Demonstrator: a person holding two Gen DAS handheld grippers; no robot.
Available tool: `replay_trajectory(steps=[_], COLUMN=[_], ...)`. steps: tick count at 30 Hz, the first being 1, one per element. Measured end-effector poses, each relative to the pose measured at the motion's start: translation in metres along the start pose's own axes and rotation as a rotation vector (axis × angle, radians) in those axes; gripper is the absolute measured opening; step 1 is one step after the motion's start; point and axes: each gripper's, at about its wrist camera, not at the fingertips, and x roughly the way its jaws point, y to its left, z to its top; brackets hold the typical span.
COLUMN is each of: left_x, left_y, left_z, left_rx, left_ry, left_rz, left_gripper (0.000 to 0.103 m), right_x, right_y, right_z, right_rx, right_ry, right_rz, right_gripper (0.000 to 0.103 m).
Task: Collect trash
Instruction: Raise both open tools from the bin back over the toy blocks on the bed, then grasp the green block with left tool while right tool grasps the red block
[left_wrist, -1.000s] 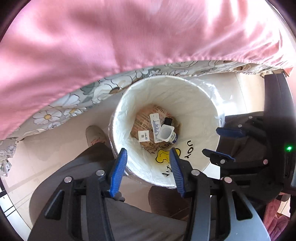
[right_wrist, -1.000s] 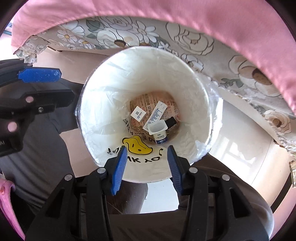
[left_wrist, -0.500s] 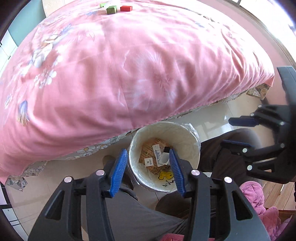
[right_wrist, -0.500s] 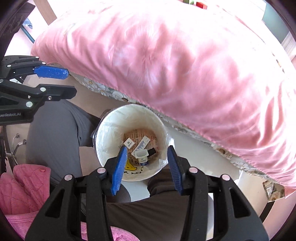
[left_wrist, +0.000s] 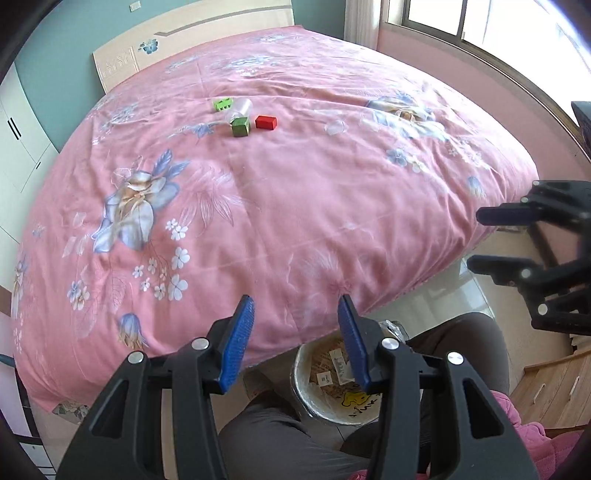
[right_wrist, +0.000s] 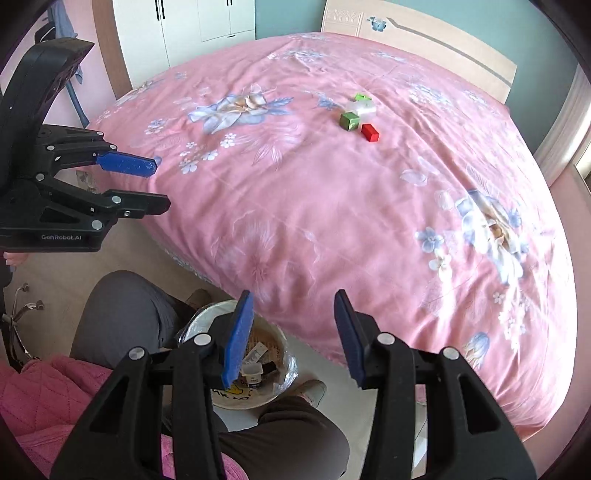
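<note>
- Trash bin (right_wrist: 275, 397), white, plastic-lined, yellow cartoon mark and lettering on the inner wall: stood on the pale floor between the seated person's knees, at the foot edge of the bed (left_wrist: 295, 206). Printed paper, slips and a small pot are seen inside.
- Loose items, listed on the pink floral quilt, far side, well apart from the bin: green cube (left_wrist: 241, 126), red block (left_wrist: 266, 122), light-green toothed piece (left_wrist: 223, 104), clear plastic cup (left_wrist: 242, 108) lying on its side. The four lie close together; the cube appears to touch the cup, though this cannot be settled at such small size.
- Left gripper (left_wrist: 295, 332): jaws held partly apart, nothing between the blue pads.
- Right gripper (right_wrist: 293, 325): likewise partly apart and empty.
- Step in hand, judged: reaching out for the next item. One item is best taken per gripper; the cup is better pinched across its rim or wall gently, being thin and easily crushed or rolled away.
- Blocks are better approached from above, the quilt being soft and likely to bunch under the pads.
</note>
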Motion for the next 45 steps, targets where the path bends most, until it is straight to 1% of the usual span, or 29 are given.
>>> replay_trajectory(steps=[5,11,15,17,21,26,32,36,40,45], left_x=[-0.003,0.009,0.018,0.024,0.042,0.081,0.140,0.179,0.210,0.246], left_y=[0.011,0.030,0.043,0.048,0.057,0.066,0.073,0.081,0.090,0.101], left_z=[0.029,0.063,0.089,0.103,0.132,0.164,0.193,0.211,0.226,0.240], left_rx=[-0.005,-0.030,-0.039,-0.039,-0.038,-0.045,-0.065,-0.090,-0.119,-0.145], left_ry=[-0.034,-0.024,-0.027,-0.033,-0.035,-0.012,0.026,0.053,0.057,0.059], left_rz=[0.016,0.011,0.014,0.017,0.013,0.003,-0.016,-0.028,-0.036,-0.033], left_gripper=[0.050,0.050,0.050,0.050,0.050,0.050,0.050,0.050,0.050,0.050], right_x=[-0.016,-0.020,-0.017,-0.013,0.003,0.038,0.097,0.138,0.177,0.218], right_y=[-0.017,-0.038,-0.053,-0.061,-0.077,-0.099,-0.124,-0.141,-0.155,-0.165], right_z=[0.034,0.068,0.091,0.103,0.128,0.156,0.180,0.189,0.194,0.204], right_rx=[-0.015,-0.025,-0.029,-0.031,-0.036,-0.032,-0.030,-0.015,-0.004,-0.013], right_ry=[-0.057,-0.106,-0.125,-0.133,-0.139,-0.125,-0.077,-0.056,-0.037,-0.032], right_rz=[-0.026,-0.065,-0.073,-0.078,-0.079,-0.068,-0.050,-0.013,0.016,0.033], right_gripper=[0.046,0.046,0.047,0.051,0.052,0.052,0.052,0.052,0.052,0.052])
